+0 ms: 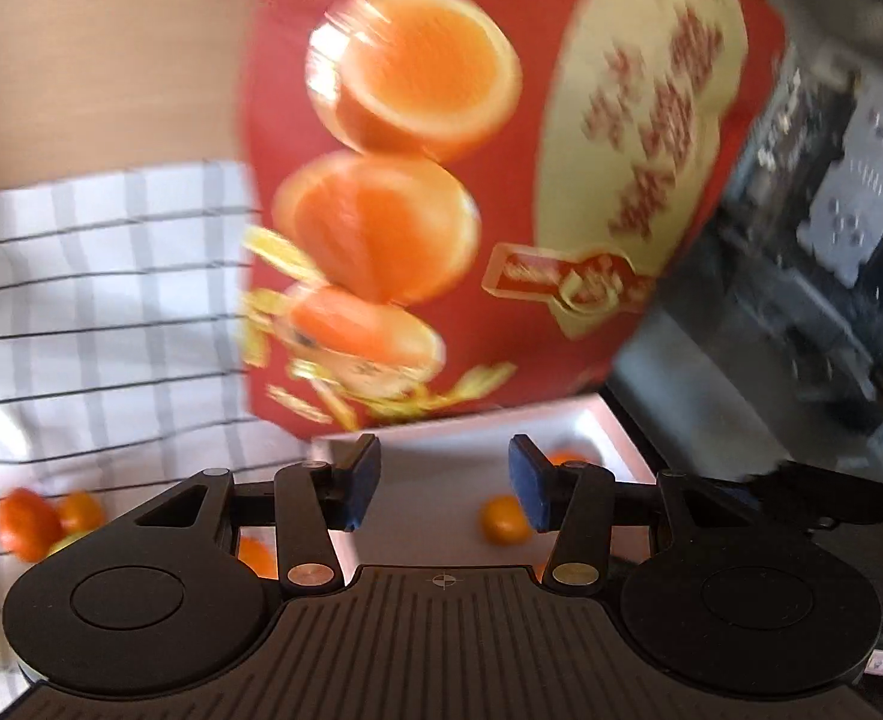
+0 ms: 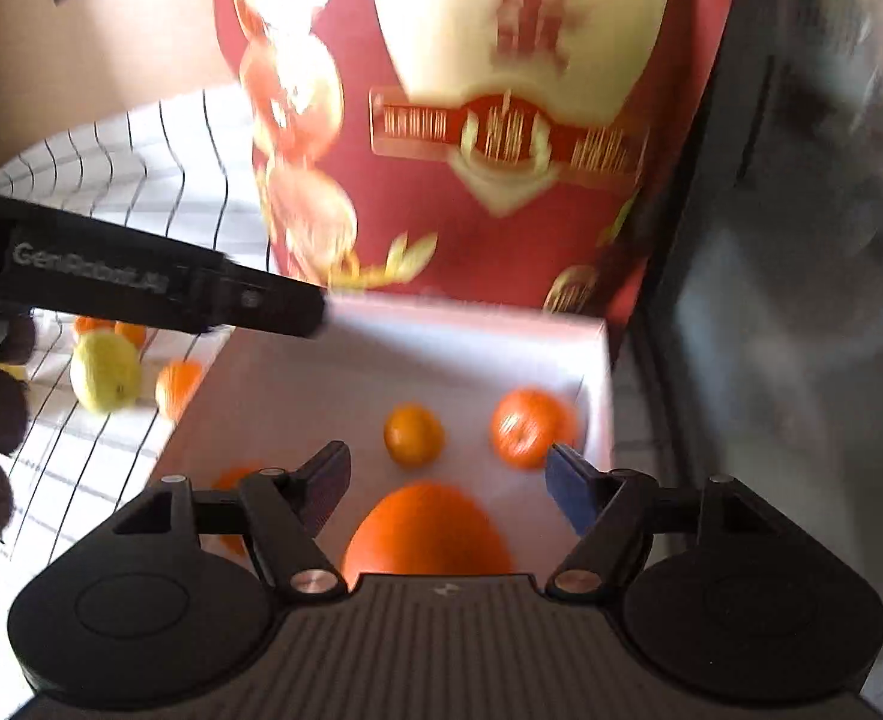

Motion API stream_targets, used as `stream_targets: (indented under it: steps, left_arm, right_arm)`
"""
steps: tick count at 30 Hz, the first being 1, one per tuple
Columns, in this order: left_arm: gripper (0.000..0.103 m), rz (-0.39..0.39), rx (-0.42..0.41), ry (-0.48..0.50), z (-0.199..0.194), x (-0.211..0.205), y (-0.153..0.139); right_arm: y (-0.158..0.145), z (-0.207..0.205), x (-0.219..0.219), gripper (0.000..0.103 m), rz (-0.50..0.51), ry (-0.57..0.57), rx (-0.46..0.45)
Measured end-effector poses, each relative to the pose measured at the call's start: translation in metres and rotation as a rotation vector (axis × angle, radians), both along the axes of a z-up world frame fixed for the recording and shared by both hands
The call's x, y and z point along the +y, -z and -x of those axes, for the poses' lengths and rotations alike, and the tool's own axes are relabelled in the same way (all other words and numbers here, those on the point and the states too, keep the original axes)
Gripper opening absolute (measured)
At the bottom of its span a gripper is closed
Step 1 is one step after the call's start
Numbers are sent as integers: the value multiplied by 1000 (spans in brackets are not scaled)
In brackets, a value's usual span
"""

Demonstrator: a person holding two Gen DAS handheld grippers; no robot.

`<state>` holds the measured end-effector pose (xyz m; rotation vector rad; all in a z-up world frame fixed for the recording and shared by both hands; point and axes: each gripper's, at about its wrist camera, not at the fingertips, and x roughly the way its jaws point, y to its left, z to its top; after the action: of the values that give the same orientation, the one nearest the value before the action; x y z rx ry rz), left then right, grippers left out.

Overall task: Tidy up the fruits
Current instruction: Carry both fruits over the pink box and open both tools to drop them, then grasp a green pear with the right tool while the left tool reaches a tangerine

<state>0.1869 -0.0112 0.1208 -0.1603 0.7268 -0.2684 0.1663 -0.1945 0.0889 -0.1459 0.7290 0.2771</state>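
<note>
Oranges lie scattered inside an open white box [image 2: 597, 360] whose red lid [image 2: 471, 120], printed with orange halves and gold lettering, stands upright at 12 o'clock. In the right wrist view, a small orange [image 2: 414, 435] sits near the box's middle, a larger orange [image 2: 531, 427] rests toward the 2 o'clock corner, and a big orange [image 2: 429, 531] lies close below the right tongs [image 2: 448, 489], between the spread fingers, which do not touch it. The right tongs are open and hold nothing. At 9 o'clock, outside the box, a yellow-green fruit [image 2: 106, 375] and a loose orange [image 2: 178, 385] rest on the checked cloth [image 2: 141, 168] covering the surface. The black body of the other gripper crosses the frame at 9 o'clock. In the left wrist view, the left tongs [image 1: 444, 483] hover over the box, also open and empty, with more oranges [image 1: 27, 522] on the cloth at 8 o'clock. Both views are blurred.
</note>
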Motion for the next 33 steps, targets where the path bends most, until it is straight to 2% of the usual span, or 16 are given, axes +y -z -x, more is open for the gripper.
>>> stream_targets:
  steps: [5, 8, 11, 14, 19, 25, 28, 33]
  left_arm:
    - [52, 35, -41, -155, 49, 52, 3]
    - [52, 7, -43, -252, 83, 86, 14]
    - [52, -24, -6, -344, 111, 125, 31]
    - [52, -11, 35, -473, 139, 170, 46]
    - [52, -22, 27, -648, 186, 236, 57]
    - [52, 17, 24, -707, 230, 288, 64]
    - [52, 47, 34, -692, 248, 303, 69]
    - [52, 61, 60, -675, 275, 318, 74]
  right_arm:
    - [-4, 24, 15, 76, 75, 43, -99]
    - [-8, 35, 34, 76, 75, 38, -127]
    - [-20, 46, 63, 76, 49, -28, -128]
    - [-27, 57, 101, 77, 37, -128, -117]
    - [-29, 71, 175, 77, 27, -275, -90]
    - [-7, 78, 265, 76, 4, -383, -9]
    - [8, 74, 310, 76, 19, -430, 7]
    - [39, 58, 372, 76, 72, -442, 32]
